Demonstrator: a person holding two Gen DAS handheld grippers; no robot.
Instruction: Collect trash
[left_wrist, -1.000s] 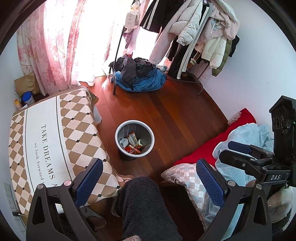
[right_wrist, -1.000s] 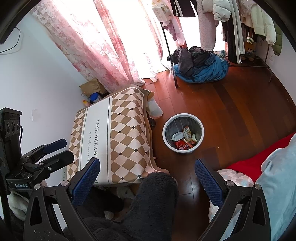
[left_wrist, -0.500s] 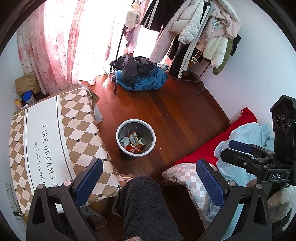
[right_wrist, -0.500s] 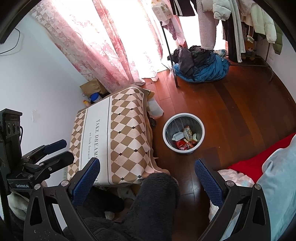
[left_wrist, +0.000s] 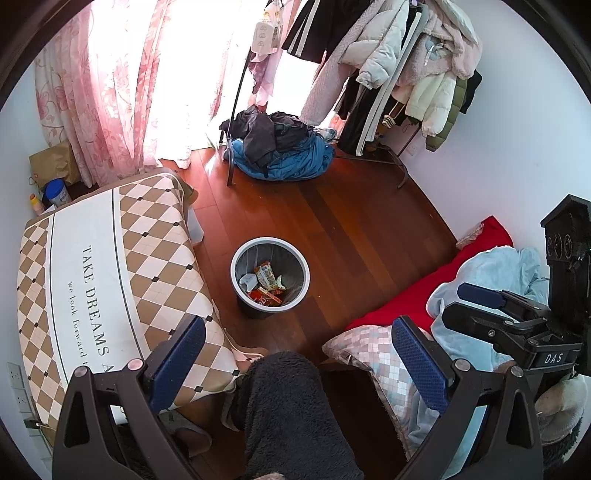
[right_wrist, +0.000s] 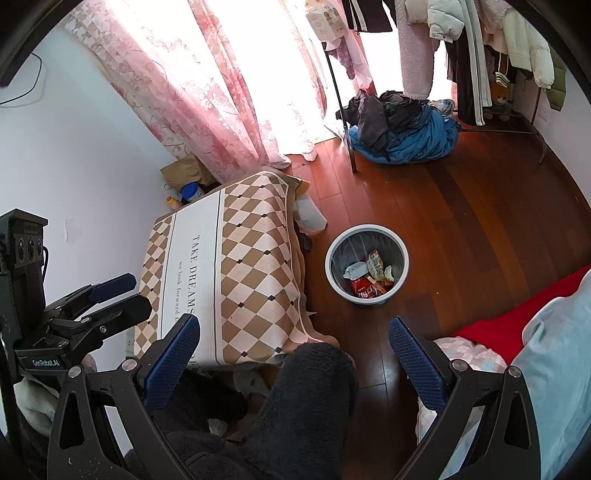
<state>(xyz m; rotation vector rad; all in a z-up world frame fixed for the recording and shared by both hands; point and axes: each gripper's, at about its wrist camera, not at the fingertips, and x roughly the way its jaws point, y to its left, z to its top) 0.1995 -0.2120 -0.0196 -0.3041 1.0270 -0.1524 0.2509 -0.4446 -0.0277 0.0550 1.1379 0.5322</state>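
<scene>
Both spread wide, empty: left gripper (left_wrist: 295, 350) and right gripper (right_wrist: 293, 347); round plastic wastebasket (left_wrist: 240, 284) with crinkled wrappers (left_wrist: 267, 275) seen ahead.

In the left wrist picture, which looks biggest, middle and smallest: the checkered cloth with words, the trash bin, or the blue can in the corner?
Largest to smallest, as they look in this view:
1. checkered cloth
2. trash bin
3. blue can
The can sits farther from the camera, which shrinks it somewhat, but the order still looks clear.
</scene>
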